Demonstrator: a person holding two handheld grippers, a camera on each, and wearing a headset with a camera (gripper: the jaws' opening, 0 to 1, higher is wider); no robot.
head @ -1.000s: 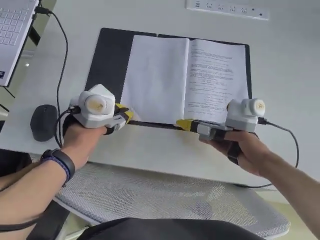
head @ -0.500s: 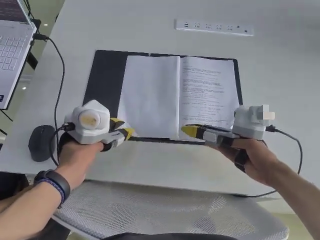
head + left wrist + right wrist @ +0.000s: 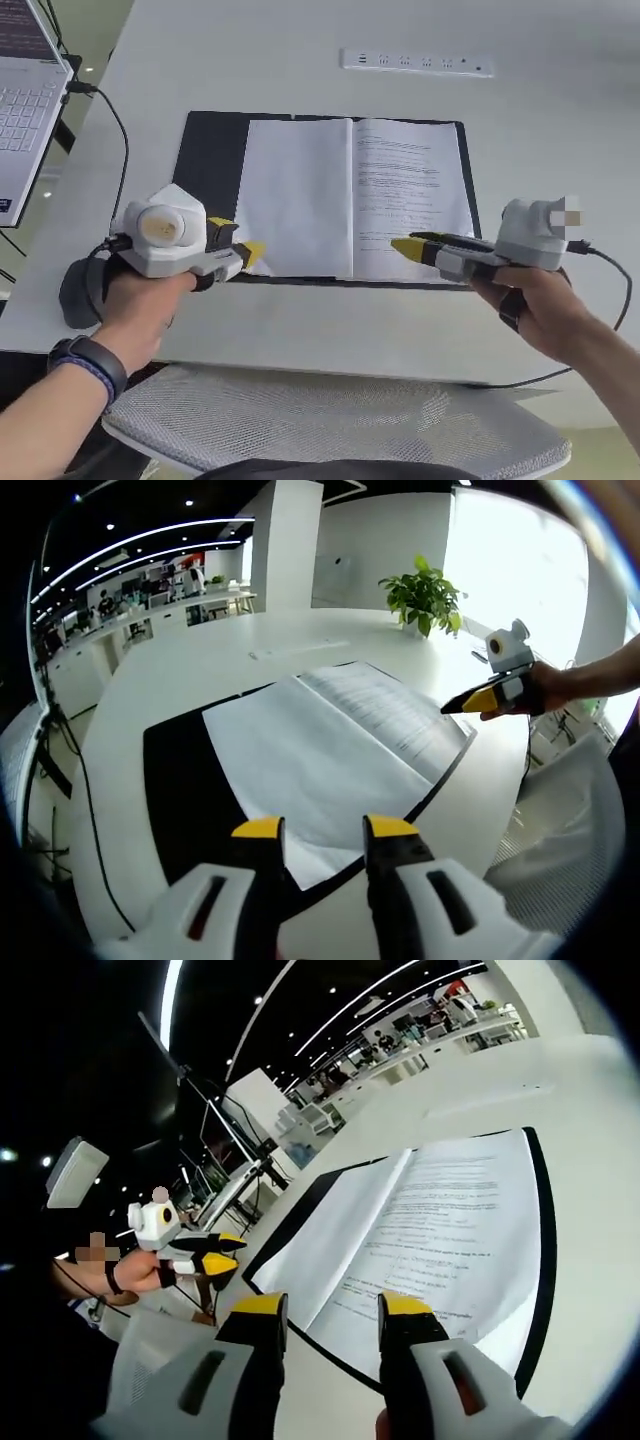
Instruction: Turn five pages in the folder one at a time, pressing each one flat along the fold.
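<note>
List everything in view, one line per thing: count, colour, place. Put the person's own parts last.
table: 1, white, under everything
folder: 1, black, open at table centre
blank page: 1, white, left side of folder
printed page: 1, white with black text, right side of folder
power strip: 1, white, far side of table
laptop: 1, pale, far left edge
cable: 1, black, runs from laptop down the table's left side
mouse: 1, black, behind left hand
chair: 1, grey mesh, below near table edge
plant: 1, green, beyond table
wristband: 1, dark, left wrist
left claw: 1, yellow-tipped, open, near folder's lower left
right claw: 1, yellow-tipped, open, over printed page's lower edge
</note>
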